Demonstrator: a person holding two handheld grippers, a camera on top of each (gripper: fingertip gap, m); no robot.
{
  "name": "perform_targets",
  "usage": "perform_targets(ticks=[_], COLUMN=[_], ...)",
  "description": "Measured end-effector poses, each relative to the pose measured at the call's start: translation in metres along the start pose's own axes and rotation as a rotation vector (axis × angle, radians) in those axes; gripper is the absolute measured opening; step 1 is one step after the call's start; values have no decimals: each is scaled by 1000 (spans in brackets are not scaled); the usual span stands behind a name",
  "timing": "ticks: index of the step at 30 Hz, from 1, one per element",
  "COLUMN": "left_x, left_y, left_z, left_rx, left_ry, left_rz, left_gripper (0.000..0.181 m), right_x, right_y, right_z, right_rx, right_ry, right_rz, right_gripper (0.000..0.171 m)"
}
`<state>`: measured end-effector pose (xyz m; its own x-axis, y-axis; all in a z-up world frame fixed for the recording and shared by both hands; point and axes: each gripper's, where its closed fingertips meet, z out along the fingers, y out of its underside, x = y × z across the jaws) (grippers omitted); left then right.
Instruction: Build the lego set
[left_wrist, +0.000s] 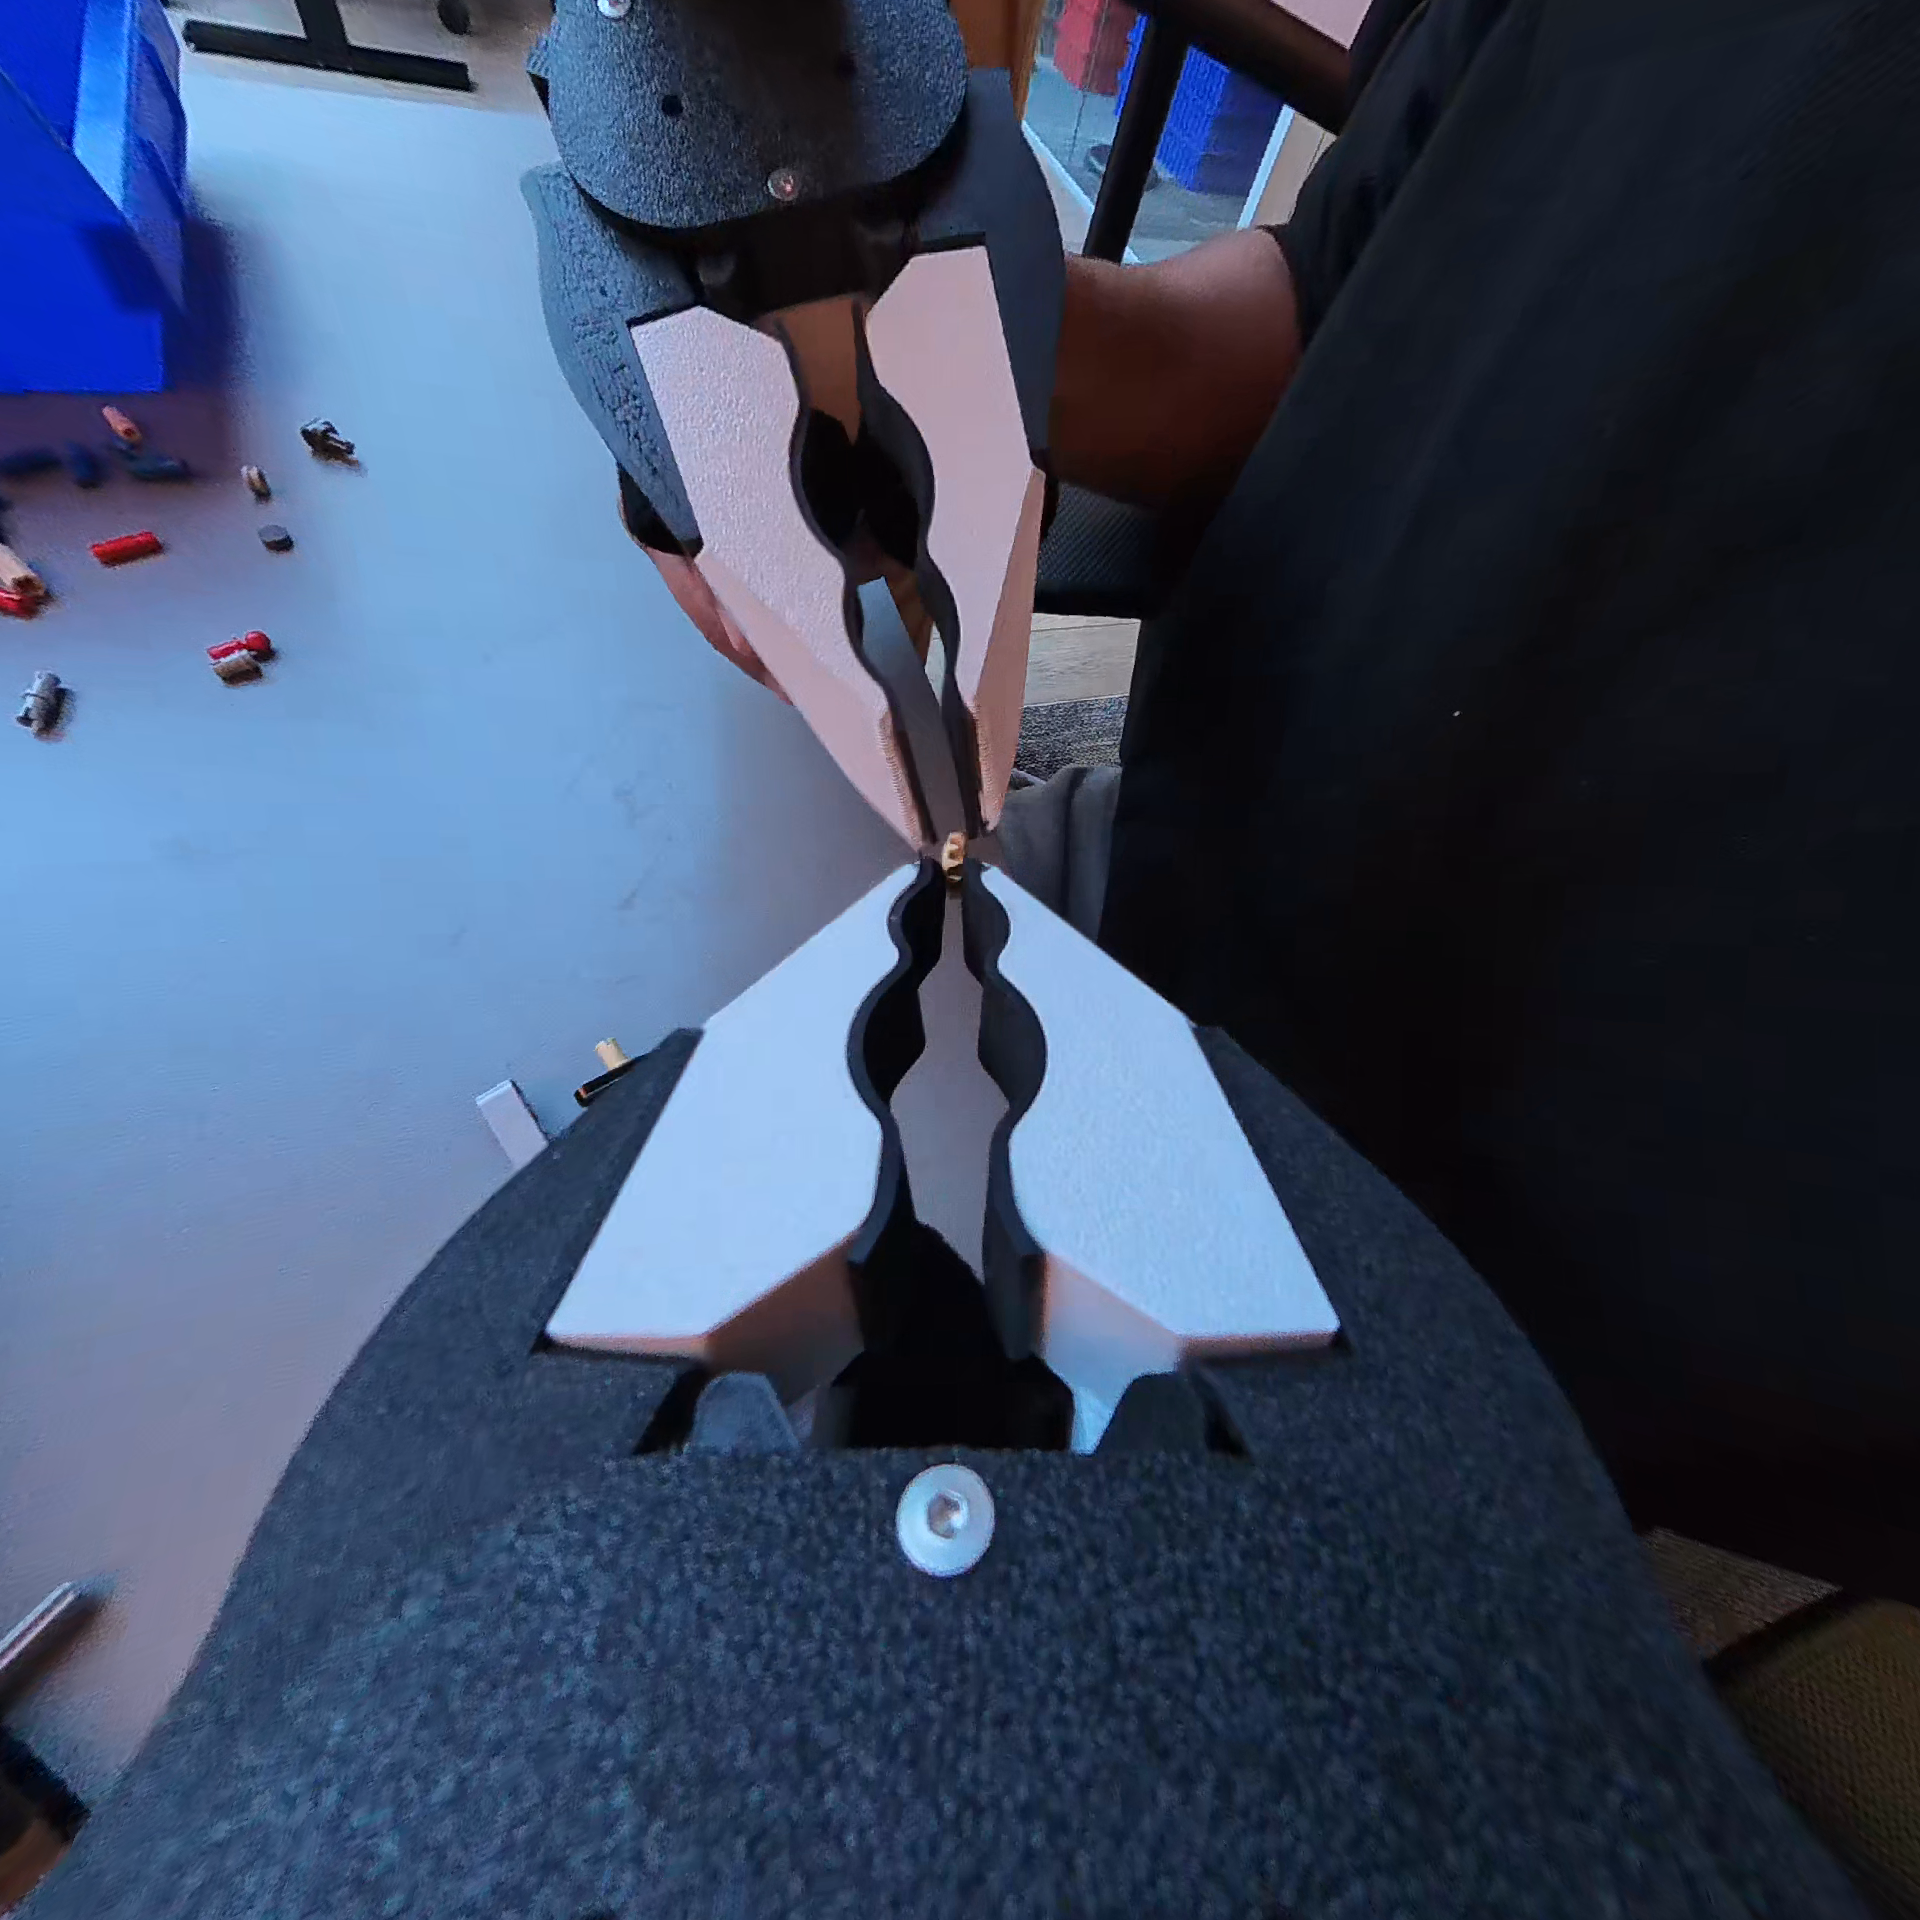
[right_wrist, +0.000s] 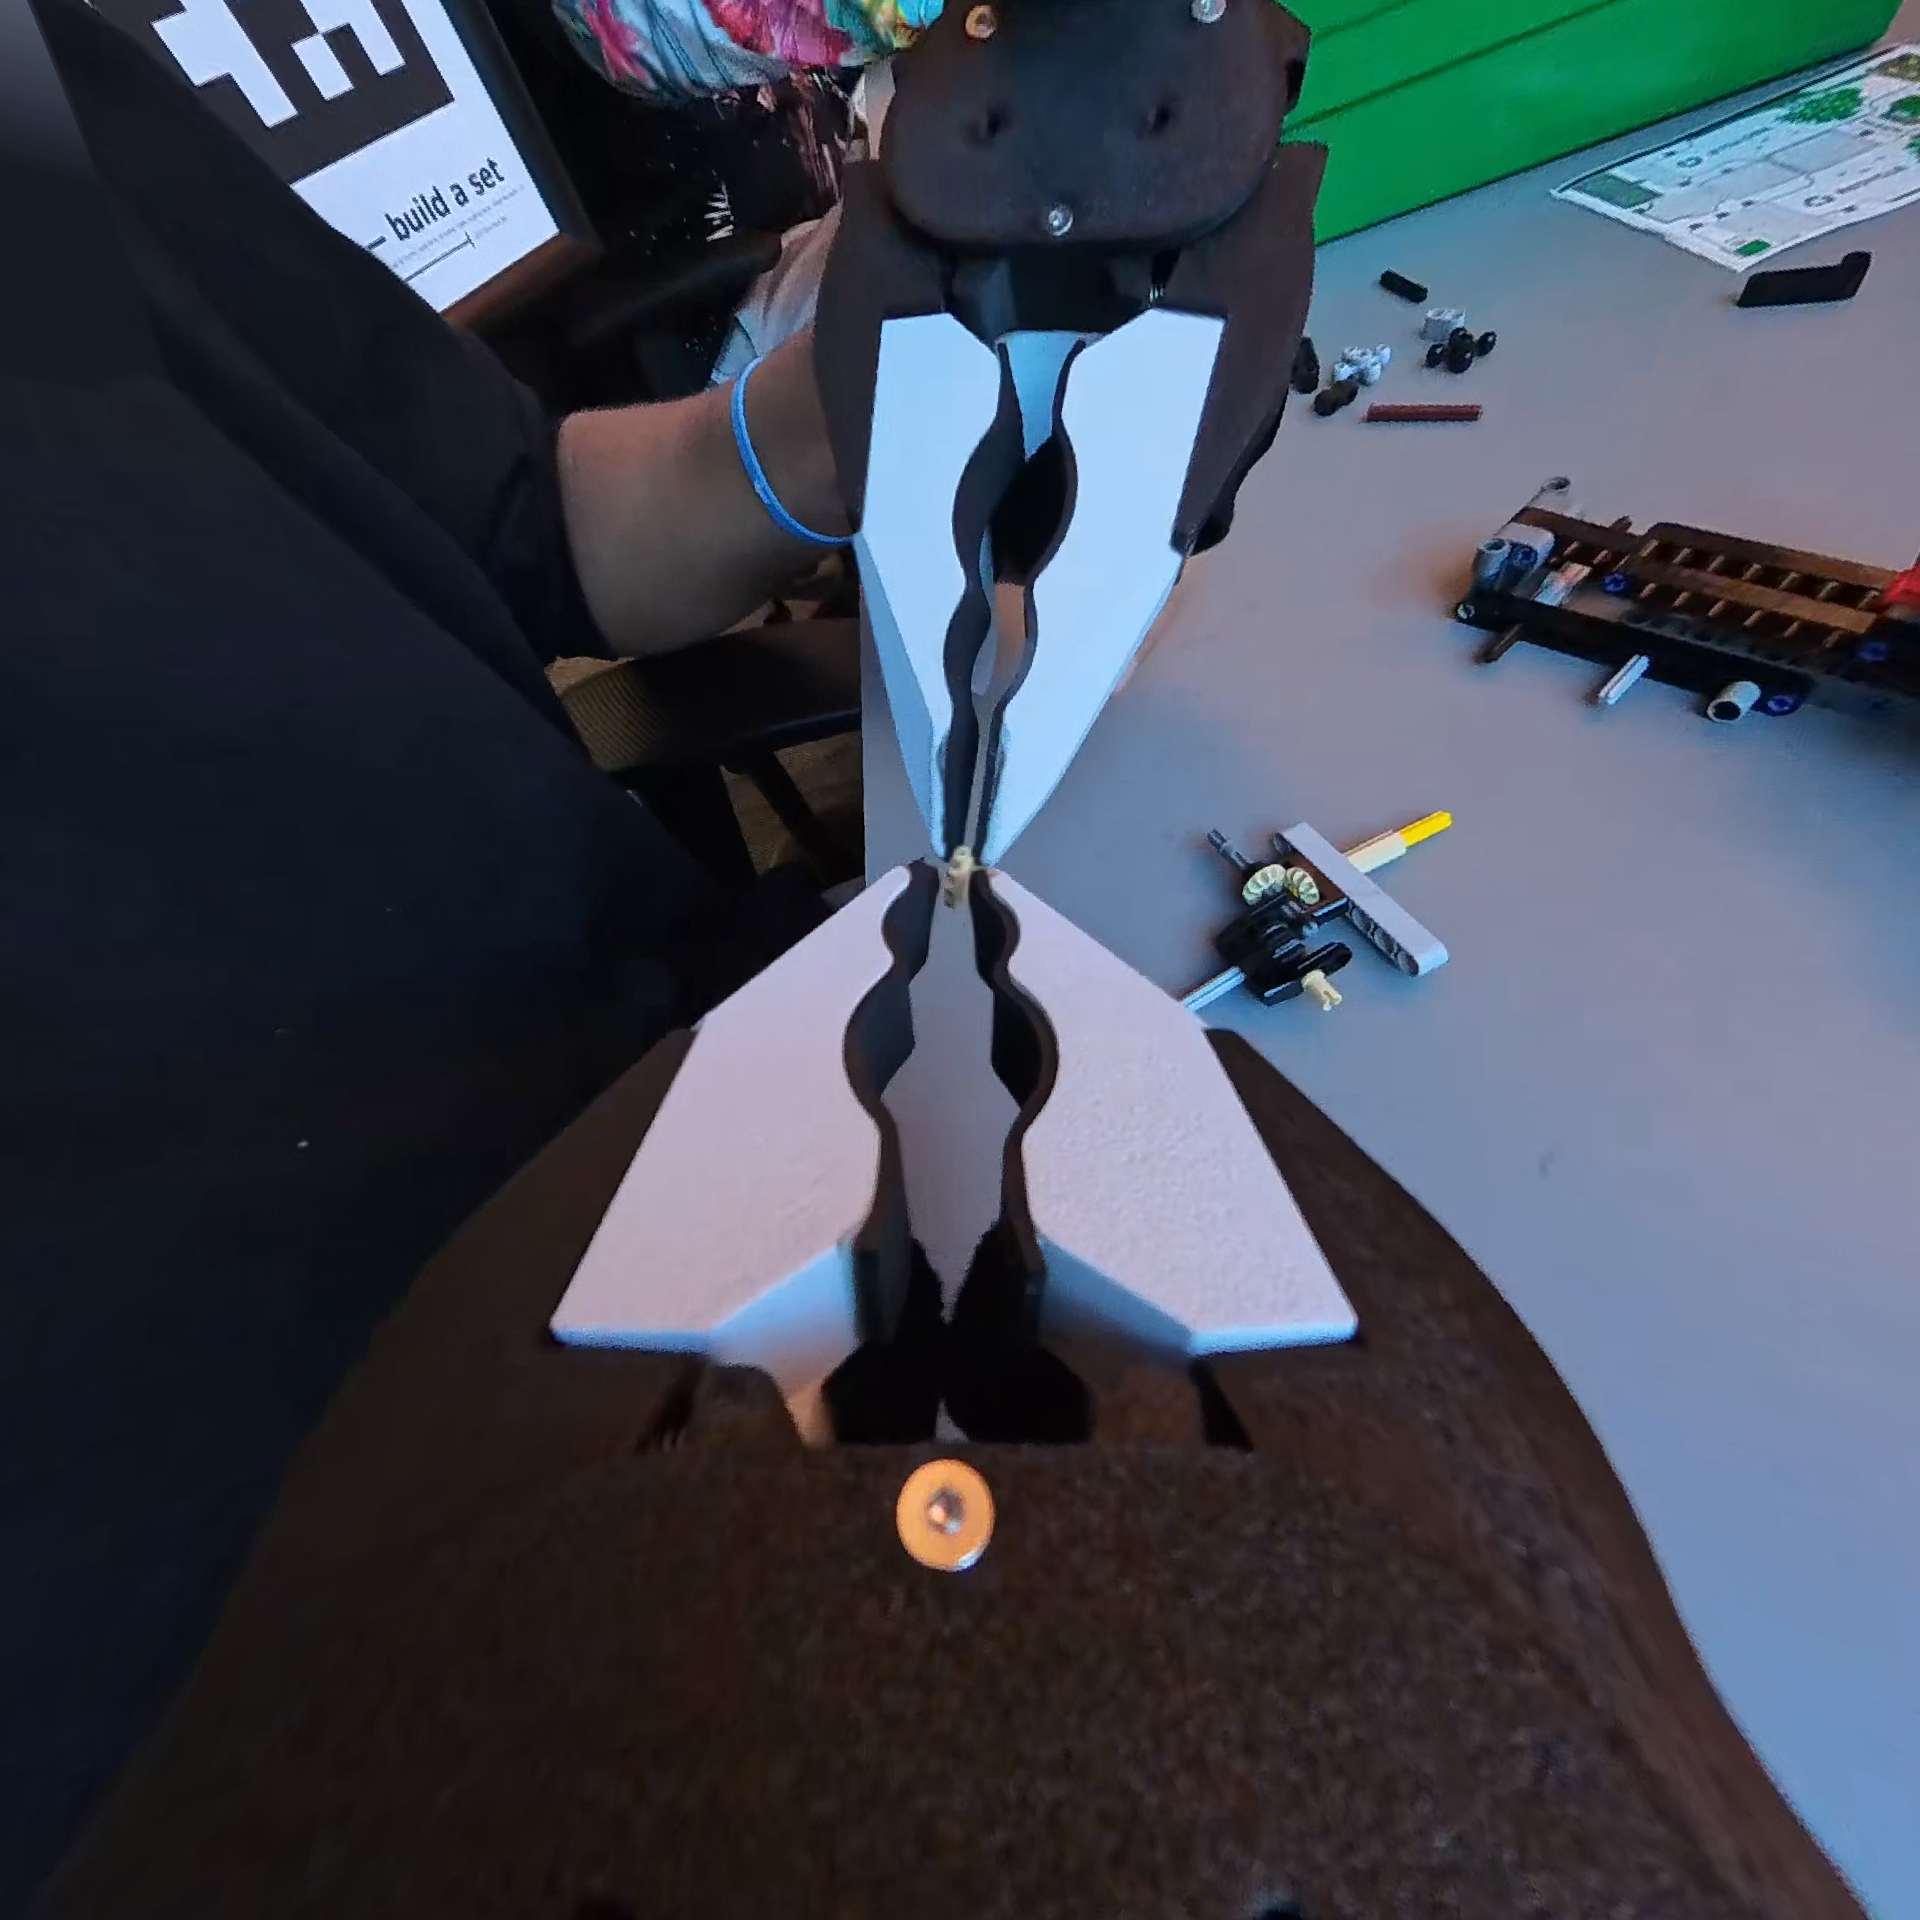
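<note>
Two grippers meet tip to tip over the table edge, a tiny tan piece pinched between them.

The grey table (right_wrist: 1558, 1195) carries the long dark frame (right_wrist: 1704, 613) at the far right, well apart from the smaller gear-and-rod assembly (right_wrist: 1309, 925) nearer the tips, with loose pieces (left_wrist: 125, 548) scattered farther off. The left gripper (left_wrist: 953, 883) and the right gripper (right_wrist: 961, 894) each have their fingers pressed nearly together on the tan piece (left_wrist: 952, 854), apparently from opposite ends. The likely failure is a drop: so small a piece, held only at the very tips, could twist or pop free if either grip loosens early or the two pull out of line, and it would fall off the table edge toward the person's lap.
</note>
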<state>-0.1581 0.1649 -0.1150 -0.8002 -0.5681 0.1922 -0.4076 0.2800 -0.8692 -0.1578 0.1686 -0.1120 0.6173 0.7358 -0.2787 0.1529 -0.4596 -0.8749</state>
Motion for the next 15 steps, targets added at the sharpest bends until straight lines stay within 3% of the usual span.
perform_targets(ticks=[15], left_x=[-6], left_y=[4], left_z=[-1], left_rx=[-21], left_ry=[-58], left_rz=[-1], left_gripper=[1], right_x=[9], right_y=[6], right_z=[5], right_rx=[-26], right_ry=[75], right_rz=[-12], right_gripper=[3])
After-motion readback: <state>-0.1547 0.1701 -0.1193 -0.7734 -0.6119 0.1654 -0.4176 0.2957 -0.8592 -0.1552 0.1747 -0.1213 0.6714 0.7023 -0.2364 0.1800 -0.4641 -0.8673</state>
